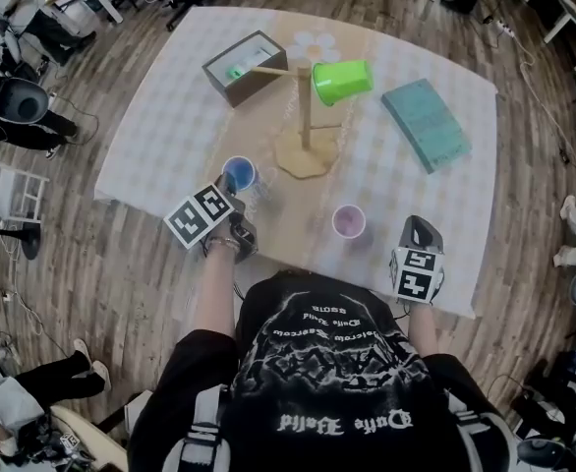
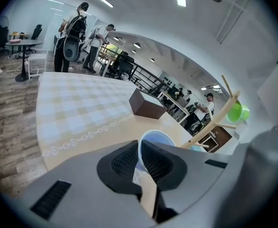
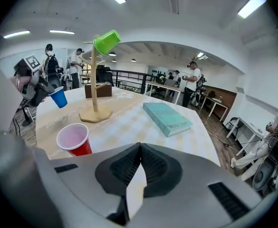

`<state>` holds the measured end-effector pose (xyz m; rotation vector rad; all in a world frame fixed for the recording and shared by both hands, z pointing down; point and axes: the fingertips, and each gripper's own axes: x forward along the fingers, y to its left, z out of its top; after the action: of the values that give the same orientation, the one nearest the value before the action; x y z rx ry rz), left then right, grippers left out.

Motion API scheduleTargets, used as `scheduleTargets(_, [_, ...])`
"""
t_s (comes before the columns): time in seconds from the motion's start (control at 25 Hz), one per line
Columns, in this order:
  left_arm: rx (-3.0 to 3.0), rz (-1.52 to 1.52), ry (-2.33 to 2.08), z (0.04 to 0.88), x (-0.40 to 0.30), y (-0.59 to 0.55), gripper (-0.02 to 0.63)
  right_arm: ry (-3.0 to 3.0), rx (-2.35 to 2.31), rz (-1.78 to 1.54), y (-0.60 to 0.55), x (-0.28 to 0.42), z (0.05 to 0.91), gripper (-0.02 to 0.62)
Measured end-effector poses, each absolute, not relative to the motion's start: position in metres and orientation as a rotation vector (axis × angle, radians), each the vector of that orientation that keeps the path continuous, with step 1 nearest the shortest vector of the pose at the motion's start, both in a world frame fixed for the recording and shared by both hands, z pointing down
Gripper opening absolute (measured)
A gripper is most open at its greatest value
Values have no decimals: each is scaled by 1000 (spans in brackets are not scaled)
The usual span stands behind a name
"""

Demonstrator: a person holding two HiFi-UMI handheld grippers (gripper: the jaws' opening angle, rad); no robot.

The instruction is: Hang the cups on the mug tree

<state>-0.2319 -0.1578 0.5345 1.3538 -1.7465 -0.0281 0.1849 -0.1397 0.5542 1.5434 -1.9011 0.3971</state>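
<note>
Left gripper is clamped on the rim wall of the blue cup, one jaw inside and one outside. The cup is near upright, mouth up, long axis slightly tilted. From the right gripper view it looks lifted off the surface, on the left side near the front edge, left of the mug tree.

Right gripper has its jaws pressed together with nothing between them, and sits at the front right edge.

Red cup stands upright on the surface between the two grippers, mouth up. Green cup hangs on an upper peg of the mug tree, long axis slanted, base pointing up and away from the post.

Teal book lies flat to the right of the tree, and an open brown box sits behind it on the left.

The surface has a pale chequered cloth. The floor is wood plank, with ceiling strip lights, desks and several people standing around.
</note>
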Motion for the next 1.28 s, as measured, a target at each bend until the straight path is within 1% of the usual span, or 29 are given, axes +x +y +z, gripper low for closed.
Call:
scheduleTargets(0.48, [1615,-7,-1965,430,-228,-200,40,-1926,1525,426,-141,180,555,9])
scheduleTargets(0.72, [1669,-10,-2017,400,-225,-214,40,-1926,1511,377,-141,180,551,9])
scheduleTargets(1.28, [1804,136,-2210,347,-204,-252,41,-1883,1578,388,-143,196,550,9])
